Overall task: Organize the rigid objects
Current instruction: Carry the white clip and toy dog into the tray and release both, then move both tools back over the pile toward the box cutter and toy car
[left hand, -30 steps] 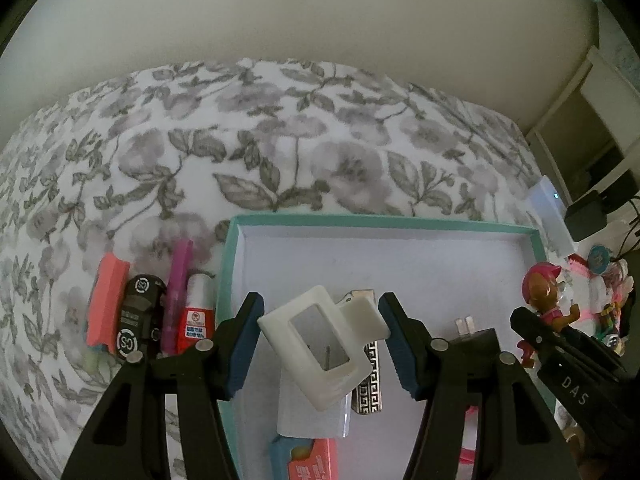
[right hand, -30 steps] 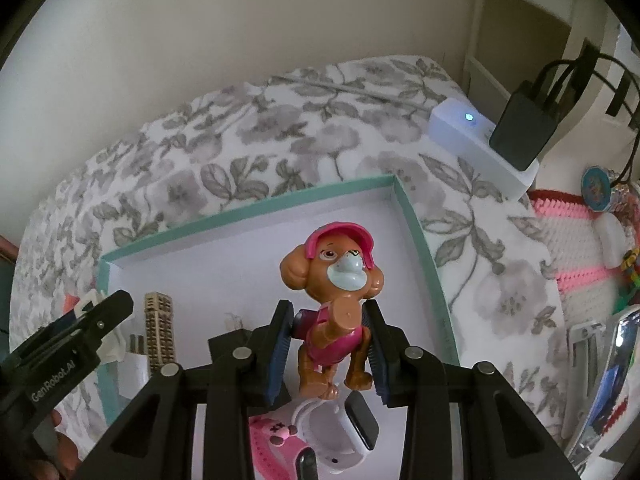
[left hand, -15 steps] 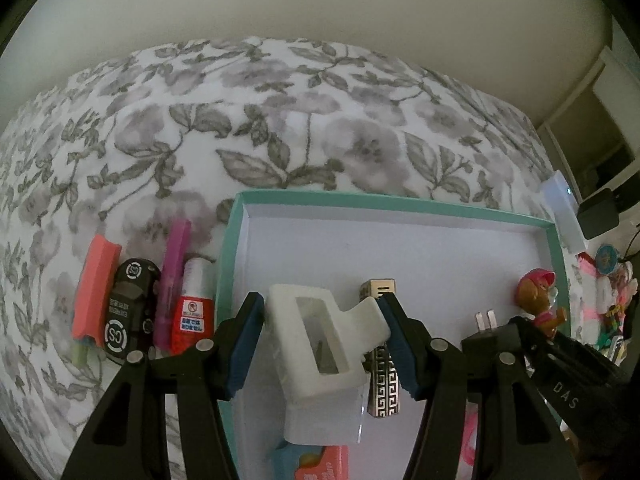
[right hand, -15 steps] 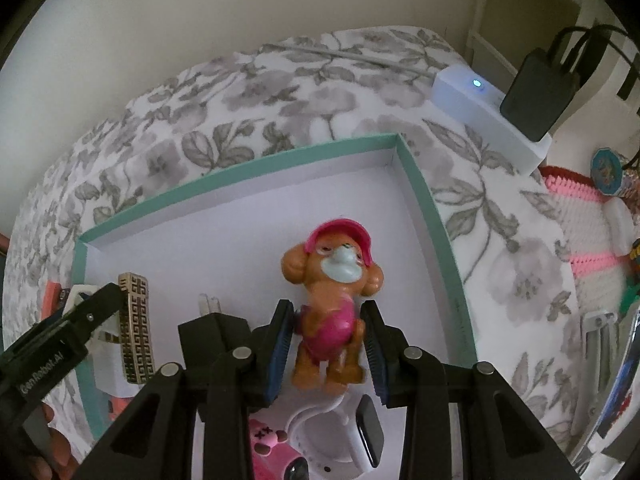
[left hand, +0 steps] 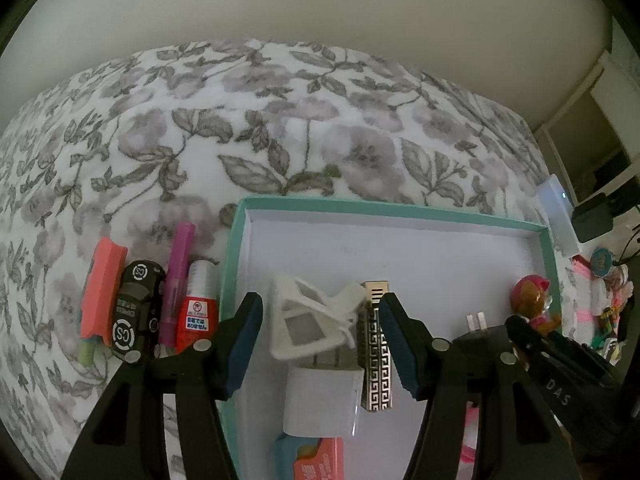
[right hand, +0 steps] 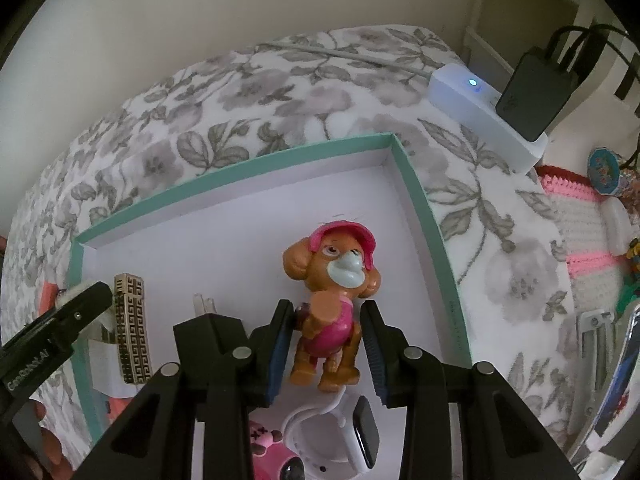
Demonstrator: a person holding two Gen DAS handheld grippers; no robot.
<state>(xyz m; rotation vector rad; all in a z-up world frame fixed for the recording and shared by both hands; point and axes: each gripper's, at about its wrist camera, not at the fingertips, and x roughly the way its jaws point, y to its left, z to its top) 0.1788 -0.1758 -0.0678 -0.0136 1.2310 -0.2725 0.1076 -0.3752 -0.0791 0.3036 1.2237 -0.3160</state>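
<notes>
Plastic and metal fill the lower frame of both views; the left gripper (left hand: 320, 340) stands released, its blue ribbed pads clear of the white clip (left hand: 312, 318), a blurred, hard frame-shaped piece lying tilted low in the middle of the teal-rimmed box (left hand: 236, 280); under it a white block (left hand: 320, 404) lies partly covered, and beside it a silver bar with a key pattern (left hand: 374, 356) runs its long axis from bottom to top of the frame; a red-and-blue packet (left hand: 316, 460) is cut off at the bottom edge; the right gripper (right hand: 326, 346) has its jaws opening, the brown toy dog with a pink cap (right hand: 334, 292) standing upright between them, head toward the upper frame, gaps showing beside both pads; below it a white smartwatch (right hand: 352, 436) and a pink toy (right hand: 268, 444) are half hidden by the gripper's black body; left of the box, in the left view, an orange block (left hand: 102, 288), a black toy car (left hand: 136, 312), a purple pen (left hand: 176, 284) and a red-labelled bottle (left hand: 198, 304) lie side by side on the floral cloth (left hand: 280, 120); farther off, upper right in the right view, a white device with a blue light (right hand: 480, 112) carries a black adapter (right hand: 536, 96).
</notes>
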